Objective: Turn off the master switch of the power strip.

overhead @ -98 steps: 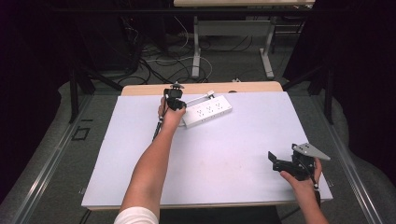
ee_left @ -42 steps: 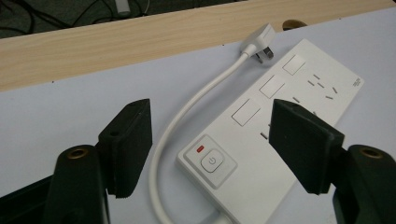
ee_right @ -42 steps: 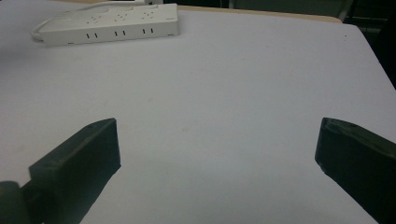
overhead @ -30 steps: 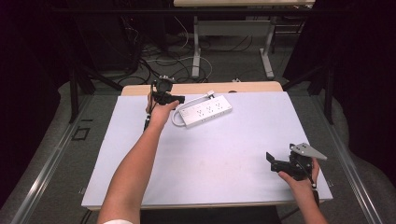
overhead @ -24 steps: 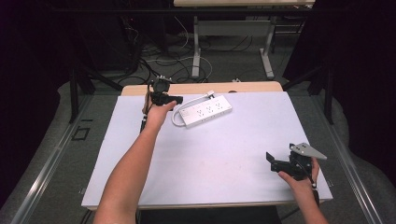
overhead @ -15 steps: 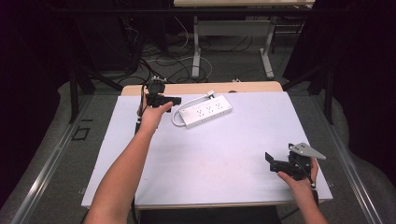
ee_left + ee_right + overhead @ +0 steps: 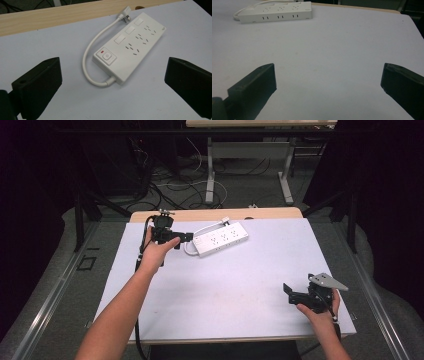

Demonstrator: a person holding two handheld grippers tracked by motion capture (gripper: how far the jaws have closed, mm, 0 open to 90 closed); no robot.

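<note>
White tabletop (image 7: 240, 285): left gripper (image 7: 180, 238) has backed off the power strip (image 7: 221, 239); both grippers' jaws spread, right gripper (image 7: 292, 292) empty.

No legible text or labels

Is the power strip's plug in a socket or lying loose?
Loose. The plug lies on the table's edge, its cord looping back to the power strip.

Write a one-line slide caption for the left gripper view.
Left gripper, jaws open, aimed at a white power strip lying on the white table cover, its short cord looped alongside.
</note>
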